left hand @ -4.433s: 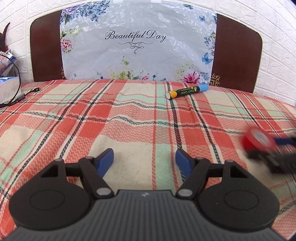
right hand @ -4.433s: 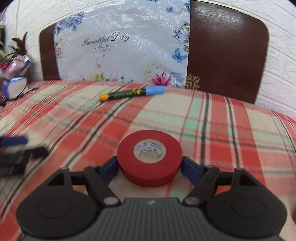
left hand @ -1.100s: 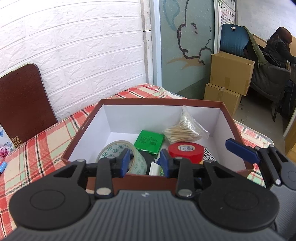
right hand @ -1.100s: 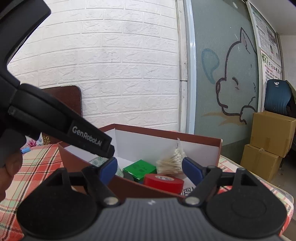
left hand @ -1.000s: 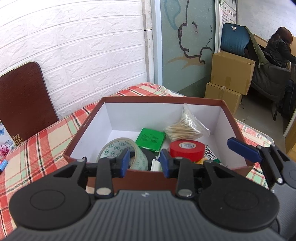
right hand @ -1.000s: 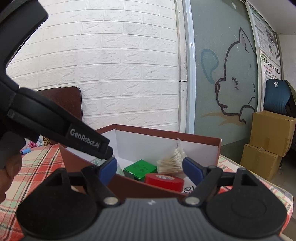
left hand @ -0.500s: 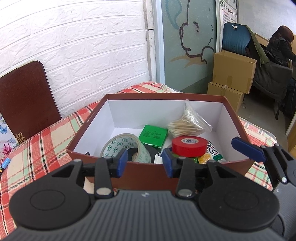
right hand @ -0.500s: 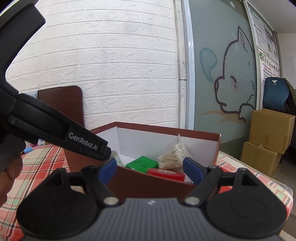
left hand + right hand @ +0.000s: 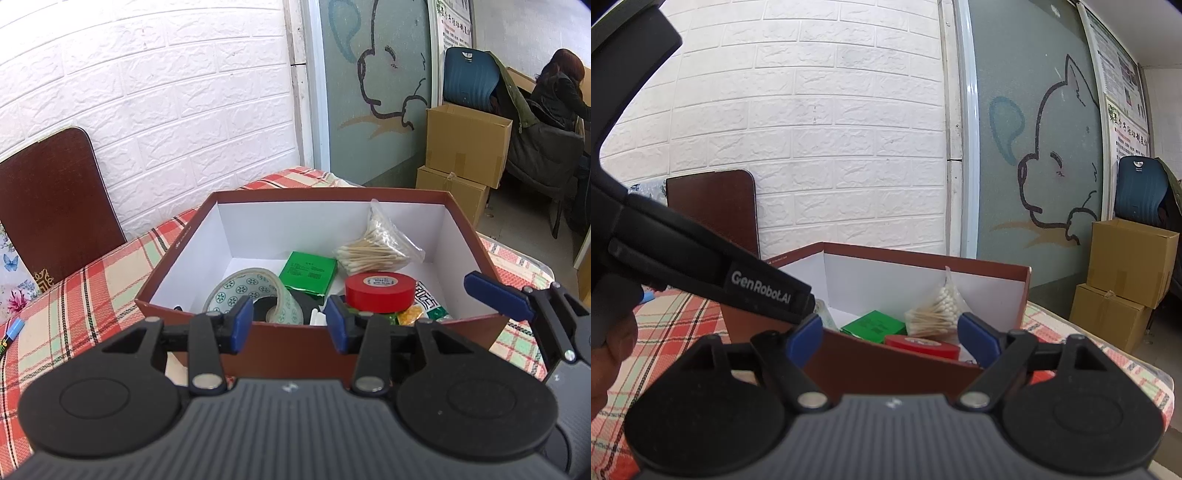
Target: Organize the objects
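risk: box tips | cause: left gripper, empty jaws opening, knocks near wall | right gripper spread, empty

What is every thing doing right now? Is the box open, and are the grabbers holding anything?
Box: open, no lid on it.
Red tape roll: lying flat inside the box.
Patterned clear tape roll: leaning tilted inside the box.
Green packet: lying inside the box.
Cotton swab bag: lying inside, against the back wall.
Left gripper: jaws opening, nothing between them.
Right gripper: open, empty.
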A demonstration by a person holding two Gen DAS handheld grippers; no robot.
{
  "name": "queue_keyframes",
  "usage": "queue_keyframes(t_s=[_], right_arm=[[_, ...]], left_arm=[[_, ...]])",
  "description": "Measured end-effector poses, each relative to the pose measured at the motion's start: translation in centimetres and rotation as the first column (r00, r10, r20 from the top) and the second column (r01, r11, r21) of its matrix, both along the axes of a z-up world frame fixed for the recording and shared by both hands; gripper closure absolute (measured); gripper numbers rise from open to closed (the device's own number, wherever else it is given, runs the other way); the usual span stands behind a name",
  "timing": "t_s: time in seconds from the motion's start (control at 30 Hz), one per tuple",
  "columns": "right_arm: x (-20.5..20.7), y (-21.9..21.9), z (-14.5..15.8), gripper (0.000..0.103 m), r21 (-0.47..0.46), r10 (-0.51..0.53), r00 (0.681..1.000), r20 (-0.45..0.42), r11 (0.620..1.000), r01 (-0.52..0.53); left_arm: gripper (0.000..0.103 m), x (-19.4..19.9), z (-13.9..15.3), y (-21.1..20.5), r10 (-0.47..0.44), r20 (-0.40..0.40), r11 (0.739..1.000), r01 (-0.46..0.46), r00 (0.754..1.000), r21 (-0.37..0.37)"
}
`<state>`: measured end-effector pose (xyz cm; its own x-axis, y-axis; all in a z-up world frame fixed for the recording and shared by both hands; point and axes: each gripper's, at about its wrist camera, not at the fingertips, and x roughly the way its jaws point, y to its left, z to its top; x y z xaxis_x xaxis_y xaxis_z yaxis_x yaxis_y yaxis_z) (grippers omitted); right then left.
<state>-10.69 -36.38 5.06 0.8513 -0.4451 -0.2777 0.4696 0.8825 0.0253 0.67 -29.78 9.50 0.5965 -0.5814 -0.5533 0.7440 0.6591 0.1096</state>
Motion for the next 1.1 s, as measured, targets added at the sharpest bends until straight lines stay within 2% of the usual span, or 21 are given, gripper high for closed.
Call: queue_keyframes(t_s=[0.7, 0.9, 1.1], right_arm=[[0.6, 2.8, 0.1, 0.019, -0.049, 0.072, 0.997, -0.018, 0.996, -0.072], [1.8, 5.1, -0.5, 0.019, -0.055, 0.131, 0.99, -0.055, 0.99, -0.134], [4.0, 7.9, -1.5, 0.018, -0.02, 0.221, 0.966, -0.134, 0.974, -0.226]], left_arm=[[0.053, 0.7, -1.0, 4.6, 0.05, -0.04, 0.998, -0.051, 0.998, -0.031], [0.053, 2.1, -2.0, 7.5, 0.114, -0.069, 0.993, -0.116, 0.991, -0.025], [0.053, 3.9, -3.5, 11.1, 0.192, -0.1, 0.981, -0.195, 0.976, -0.022]])
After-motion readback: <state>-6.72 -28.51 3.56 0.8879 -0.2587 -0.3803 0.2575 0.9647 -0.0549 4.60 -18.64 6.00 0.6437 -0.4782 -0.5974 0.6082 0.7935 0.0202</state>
